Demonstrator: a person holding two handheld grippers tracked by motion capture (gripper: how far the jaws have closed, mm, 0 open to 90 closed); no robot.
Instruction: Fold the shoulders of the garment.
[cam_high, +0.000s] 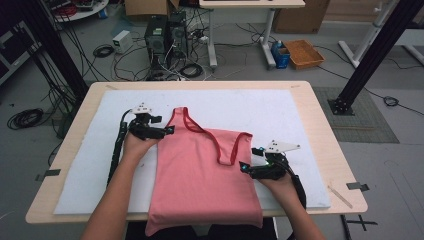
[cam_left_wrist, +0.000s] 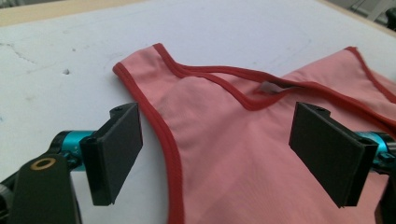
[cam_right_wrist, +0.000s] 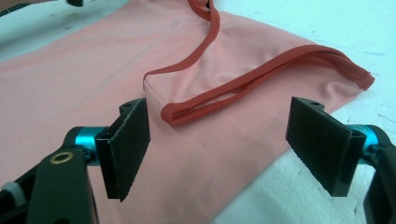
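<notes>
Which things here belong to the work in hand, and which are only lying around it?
Part of the job:
- pink tank top, spread flat
- white mat beneath it
- left gripper, open at the top's left shoulder
- right gripper, open at its right shoulder

Just lying about:
- computer towers on the floor
- orange tray
- cardboard box
- loose cables

A white mat (cam_high: 75, 165) covers the wooden table (cam_high: 320, 130); beyond, computer towers (cam_high: 165, 37) and perhaps an orange tray (cam_high: 303, 53).
</notes>
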